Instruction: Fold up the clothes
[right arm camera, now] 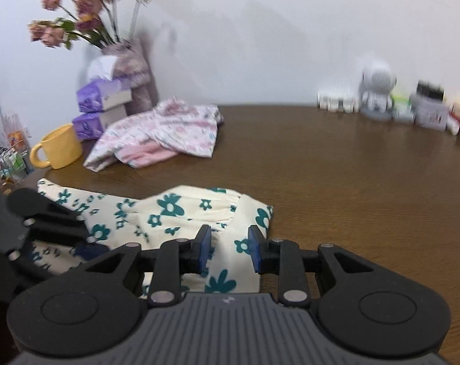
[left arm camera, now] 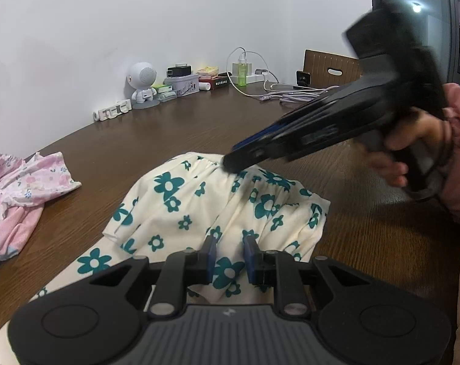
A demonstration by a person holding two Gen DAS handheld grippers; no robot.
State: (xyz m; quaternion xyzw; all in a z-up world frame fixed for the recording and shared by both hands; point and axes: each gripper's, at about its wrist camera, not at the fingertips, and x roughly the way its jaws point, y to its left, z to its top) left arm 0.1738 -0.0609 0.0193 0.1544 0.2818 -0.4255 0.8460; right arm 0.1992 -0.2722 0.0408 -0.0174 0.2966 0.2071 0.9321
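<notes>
Through my left wrist camera, my left gripper point(left arm camera: 229, 258) hangs low over the cream garment with teal flowers point(left arm camera: 181, 210), which lies rumpled on the brown wooden table point(left arm camera: 199, 133). The blue pads stand apart with printed cloth showing in the gap between them; I cannot tell whether they touch the fabric. Across from me, my right gripper point(left arm camera: 230, 164) comes in slanted from the right, its tip down at the gathered far edge of the garment, but it is blurred and I cannot tell how its fingers stand there. A pink floral garment point(left arm camera: 23, 188) lies crumpled at the left, apart from the cream one. Along the wall stand a small white robot figure point(left arm camera: 143, 85), a tin box point(left arm camera: 182, 85) and a green bottle point(left arm camera: 241, 73).

Through my right wrist camera, my right gripper point(right arm camera: 230, 248) has its pads parted, a raised ridge of the cream garment point(right arm camera: 169, 216) running between them. My left gripper point(right arm camera: 62, 228) shows at the left edge, resting over the same cloth. Farther back lie the pink garment point(right arm camera: 166, 133), a yellow mug point(right arm camera: 59, 146) just left of it, purple tissue packs point(right arm camera: 99, 106) and a vase of flowers point(right arm camera: 129, 70).
</notes>
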